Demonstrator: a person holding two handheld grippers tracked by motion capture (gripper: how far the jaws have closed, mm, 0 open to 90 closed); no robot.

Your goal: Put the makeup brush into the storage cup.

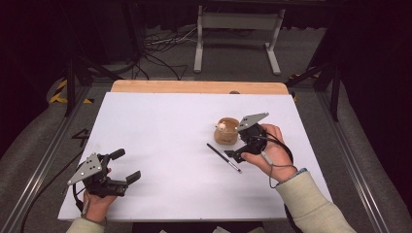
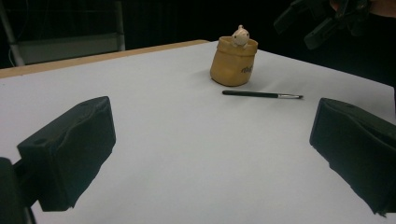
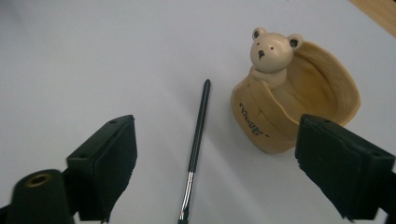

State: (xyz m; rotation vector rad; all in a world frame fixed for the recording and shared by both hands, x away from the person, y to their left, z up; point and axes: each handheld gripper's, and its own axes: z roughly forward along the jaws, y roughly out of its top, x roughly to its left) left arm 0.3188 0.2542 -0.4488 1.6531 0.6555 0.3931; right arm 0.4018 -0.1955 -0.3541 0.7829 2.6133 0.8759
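A tan ceramic pot (image 1: pixel 227 131) with a small bear figure (image 3: pixel 271 49) on its rim stands right of the table's middle. A thin black brush (image 1: pixel 223 158) lies flat on the white sheet just in front of it. My right gripper (image 1: pixel 234 151) hovers over the brush's near end, beside the pot, pointing down. In the right gripper view its jaws stand open around my right gripper (image 3: pixel 217 154), with the brush (image 3: pixel 197 140) on the sheet below them and the pot (image 3: pixel 299 116) to the right. My left gripper (image 1: pixel 127 165) rests open at the front left, holding nothing.
The white sheet (image 1: pixel 160 126) covers the table, with a strip of bare wood (image 1: pixel 194 86) along the far edge. A white metal stand (image 1: pixel 238 29) and cables sit on the floor beyond. In the left gripper view the pot (image 2: pixel 232 65) and brush (image 2: pixel 261 94) lie far ahead.
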